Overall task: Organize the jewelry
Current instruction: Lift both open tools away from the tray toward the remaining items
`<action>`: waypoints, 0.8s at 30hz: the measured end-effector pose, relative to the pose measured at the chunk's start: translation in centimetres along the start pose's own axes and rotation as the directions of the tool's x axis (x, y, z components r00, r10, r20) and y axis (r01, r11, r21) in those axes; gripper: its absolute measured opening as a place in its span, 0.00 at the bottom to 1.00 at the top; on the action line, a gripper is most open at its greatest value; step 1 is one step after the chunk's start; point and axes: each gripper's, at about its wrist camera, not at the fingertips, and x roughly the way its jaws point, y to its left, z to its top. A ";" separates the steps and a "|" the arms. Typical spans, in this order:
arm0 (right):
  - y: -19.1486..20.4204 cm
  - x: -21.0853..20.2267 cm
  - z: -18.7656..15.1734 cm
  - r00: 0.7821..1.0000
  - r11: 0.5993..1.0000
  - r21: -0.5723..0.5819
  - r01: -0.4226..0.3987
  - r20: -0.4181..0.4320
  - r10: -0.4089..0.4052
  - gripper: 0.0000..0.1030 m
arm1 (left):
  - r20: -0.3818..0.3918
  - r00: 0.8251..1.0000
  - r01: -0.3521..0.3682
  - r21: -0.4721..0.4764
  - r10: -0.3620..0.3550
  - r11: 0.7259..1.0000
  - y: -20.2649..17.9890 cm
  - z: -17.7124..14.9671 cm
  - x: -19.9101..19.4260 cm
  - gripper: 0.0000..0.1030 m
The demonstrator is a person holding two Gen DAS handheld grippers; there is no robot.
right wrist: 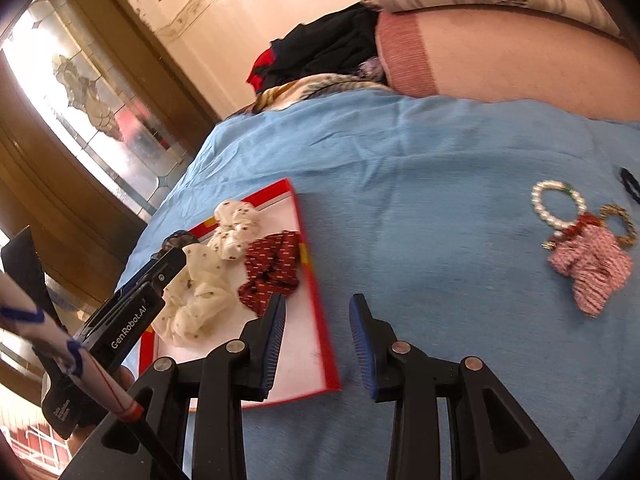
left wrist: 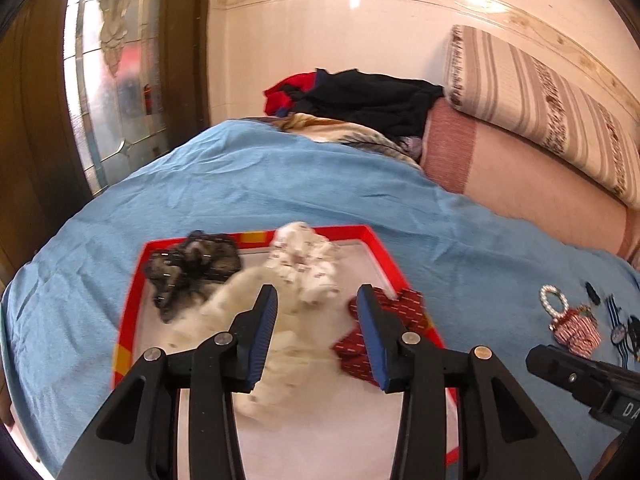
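Red cardboard rims a shallow white-floored tray (left wrist: 368, 236) that lies flat on the bed, its long axis running away from the left wrist camera toward the far wall. Four scrunchies sit inside it: a black lacy scrunchie (left wrist: 192, 268) at the far left corner, a small white printed scrunchie (left wrist: 308, 260) just right of it, a large cream dotted scrunchie (left wrist: 224, 320) sprawling from the middle toward the near end, and a dark red patterned scrunchie (left wrist: 384, 328) against the right rim.

Blue bedspread (right wrist: 420, 168) covers the bed. Behind it lie a heap of dark clothes (left wrist: 360, 96), a pink bolster (left wrist: 520, 176) and a striped pillow (left wrist: 540, 96) against a cream tiled wall; a glass-panelled wooden door (left wrist: 108, 80) stands at the left.

Well right of the tray, on the bare bedspread, lies a cluster: a pearl bracelet (right wrist: 558, 206), a gold beaded bracelet (right wrist: 624, 224) beside it, and a pink striped scrunchie (right wrist: 592, 272) touching both.

The left gripper (left wrist: 318, 330) hovers over the tray, jaws apart and holding nothing; the cream scrunchie shows between them and the red one at the right jaw. The right gripper (right wrist: 318, 344) hangs over the tray's right rim and the bedspread, jaws likewise apart and empty, with the bracelet cluster well off to its right.
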 end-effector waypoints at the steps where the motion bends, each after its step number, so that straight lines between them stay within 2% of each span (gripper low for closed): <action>1: -0.6 -0.5 -0.1 1.000 1.000 0.010 0.006 0.006 -0.006 0.35 | -0.004 1.000 0.009 0.012 -0.009 1.000 -0.6 -0.1 0.1 0.39; 7: -4.4 -3.5 -0.7 0.998 0.997 0.054 0.048 0.045 -0.051 0.35 | -0.021 0.997 0.077 0.077 -0.076 0.994 -4.4 -0.9 0.2 0.39; 15: -10.7 -7.8 -2.2 0.984 0.981 0.134 0.139 0.096 -0.153 0.35 | -0.080 0.978 0.204 0.171 -0.193 0.964 -10.8 -3.4 0.0 0.40; 21: -15.7 -10.2 -3.9 0.972 0.963 0.217 0.160 0.138 -0.192 0.35 | -0.152 0.950 0.301 0.230 -0.271 0.925 -15.1 -6.4 -0.4 0.40; 24: -18.5 -10.9 -4.2 0.974 0.949 0.287 0.130 0.142 -0.176 0.35 | -0.190 0.933 0.344 0.219 -0.306 0.913 -16.0 -7.6 -0.7 0.41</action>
